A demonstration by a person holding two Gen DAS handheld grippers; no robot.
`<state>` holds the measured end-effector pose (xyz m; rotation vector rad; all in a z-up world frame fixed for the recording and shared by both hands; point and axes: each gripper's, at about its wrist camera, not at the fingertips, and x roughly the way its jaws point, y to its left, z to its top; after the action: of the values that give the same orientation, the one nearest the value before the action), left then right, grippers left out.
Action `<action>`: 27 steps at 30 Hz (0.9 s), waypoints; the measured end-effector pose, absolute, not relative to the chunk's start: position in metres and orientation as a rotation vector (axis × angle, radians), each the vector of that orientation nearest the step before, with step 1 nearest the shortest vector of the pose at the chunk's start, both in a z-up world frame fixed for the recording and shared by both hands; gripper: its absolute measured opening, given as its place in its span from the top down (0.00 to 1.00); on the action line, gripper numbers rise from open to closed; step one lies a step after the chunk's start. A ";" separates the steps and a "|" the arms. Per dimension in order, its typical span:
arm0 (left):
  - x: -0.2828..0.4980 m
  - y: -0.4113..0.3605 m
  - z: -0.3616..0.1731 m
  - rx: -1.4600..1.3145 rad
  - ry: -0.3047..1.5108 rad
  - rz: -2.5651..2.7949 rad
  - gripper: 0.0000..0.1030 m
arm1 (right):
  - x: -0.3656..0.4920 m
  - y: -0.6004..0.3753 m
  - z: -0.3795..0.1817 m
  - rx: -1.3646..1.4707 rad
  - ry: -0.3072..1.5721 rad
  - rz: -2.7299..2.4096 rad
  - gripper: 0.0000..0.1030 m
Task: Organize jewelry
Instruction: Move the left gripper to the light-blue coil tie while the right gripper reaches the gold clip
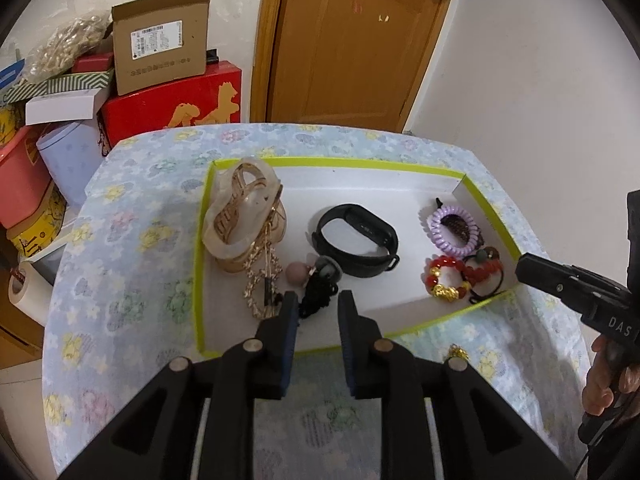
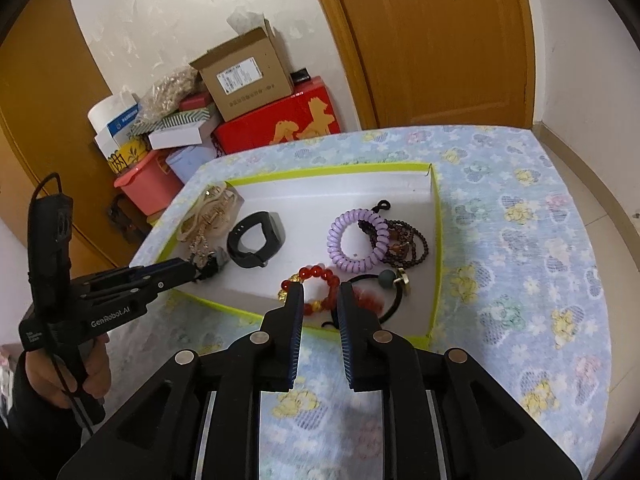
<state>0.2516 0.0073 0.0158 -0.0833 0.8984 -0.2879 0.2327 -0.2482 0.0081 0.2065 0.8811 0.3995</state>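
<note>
The left gripper (image 1: 318,306) is angled down over the tray's (image 1: 494,302) near edge, its jaws narrowly parted with nothing clamped, just short of a black cord (image 1: 316,294). The right gripper (image 2: 320,298) is likewise narrowly parted above one red bead bracelet (image 2: 316,280). One black watch band (image 1: 356,246) and one purple coil tie (image 2: 356,242) are seen inside the tray on the worktop (image 2: 520,216).

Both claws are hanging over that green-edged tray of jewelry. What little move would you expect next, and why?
Probably both lift back out of the tray. The left gripper stands open over the black corded piece, and the right gripper stands open over the red bead bracelet; neither clamps anything. One small gold piece lies on the floral cloth outside the tray, likely the next thing to fetch.
</note>
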 end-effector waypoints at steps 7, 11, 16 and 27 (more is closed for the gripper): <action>0.217 0.016 0.029 -0.110 0.869 -0.284 0.79 | 0.201 -0.252 0.023 0.204 0.841 0.391 0.83; 0.194 0.015 0.038 -0.102 0.846 -0.273 0.79 | 0.177 -0.254 0.027 0.196 0.825 0.390 0.83; 0.168 0.017 0.044 -0.116 0.828 -0.257 0.79 | 0.154 -0.256 0.030 0.200 0.815 0.387 0.83; 0.127 0.014 0.044 -0.085 0.817 -0.241 0.79 | 0.119 -0.246 0.031 0.179 0.810 0.412 0.74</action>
<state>0.1274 0.0136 0.0440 -0.0854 0.8168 -0.2410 0.1188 -0.2461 0.0313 0.1792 0.8101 0.4122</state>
